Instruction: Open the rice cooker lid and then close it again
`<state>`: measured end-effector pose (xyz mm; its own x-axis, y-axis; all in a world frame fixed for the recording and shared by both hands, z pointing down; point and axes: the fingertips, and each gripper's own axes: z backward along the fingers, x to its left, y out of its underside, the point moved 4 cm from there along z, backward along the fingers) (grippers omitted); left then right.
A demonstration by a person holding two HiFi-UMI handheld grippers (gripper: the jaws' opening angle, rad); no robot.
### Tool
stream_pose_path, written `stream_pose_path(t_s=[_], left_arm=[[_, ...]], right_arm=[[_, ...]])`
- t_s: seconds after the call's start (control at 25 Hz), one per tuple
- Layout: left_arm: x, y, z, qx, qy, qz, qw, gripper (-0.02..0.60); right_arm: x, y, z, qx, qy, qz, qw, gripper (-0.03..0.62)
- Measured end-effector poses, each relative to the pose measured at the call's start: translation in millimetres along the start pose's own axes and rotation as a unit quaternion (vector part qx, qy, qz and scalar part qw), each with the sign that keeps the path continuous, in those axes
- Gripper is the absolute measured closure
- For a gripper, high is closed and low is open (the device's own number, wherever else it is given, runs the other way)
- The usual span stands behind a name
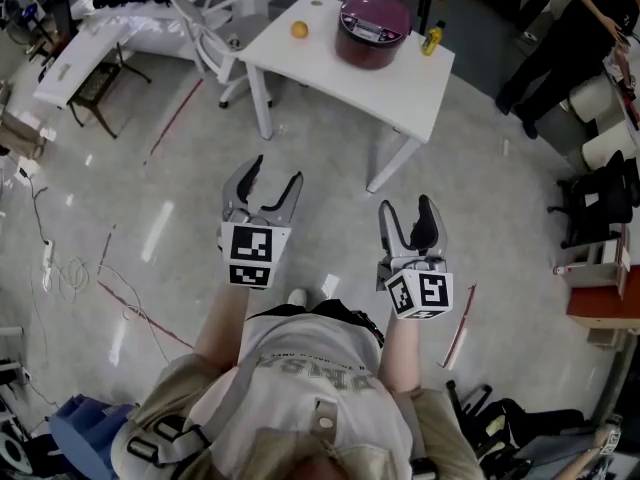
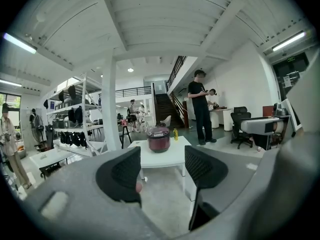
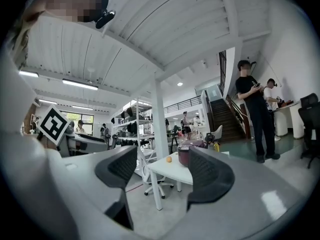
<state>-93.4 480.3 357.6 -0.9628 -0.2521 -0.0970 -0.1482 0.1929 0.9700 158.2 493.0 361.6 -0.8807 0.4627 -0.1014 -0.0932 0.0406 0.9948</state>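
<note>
A dark red rice cooker with its lid down stands on a white table at the far side of the floor. It shows small and distant in the left gripper view and partly behind a jaw in the right gripper view. My left gripper and right gripper hang over the floor well short of the table. Both are open with nothing between the jaws.
An orange and a yellow bottle sit on the table beside the cooker. A white chair stands at the table's left. A person in black stands past the table on the right. Cables trail on the floor at left.
</note>
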Motion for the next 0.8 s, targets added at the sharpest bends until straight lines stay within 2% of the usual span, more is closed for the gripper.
stream_pose_path(t_s=[0.44,0.8], left_arm=[[22,15,-32,0.020,0.016,0.004,0.9997,0.293],[46,18,-82,0.034,0.004,0.007,0.9994,0.293]], right_arm=[[-1,11,-40,0.013,0.010,-0.004,1.000,0.298],[-27,16,-98,0.021,0.005,-0.006,1.000,0.298]])
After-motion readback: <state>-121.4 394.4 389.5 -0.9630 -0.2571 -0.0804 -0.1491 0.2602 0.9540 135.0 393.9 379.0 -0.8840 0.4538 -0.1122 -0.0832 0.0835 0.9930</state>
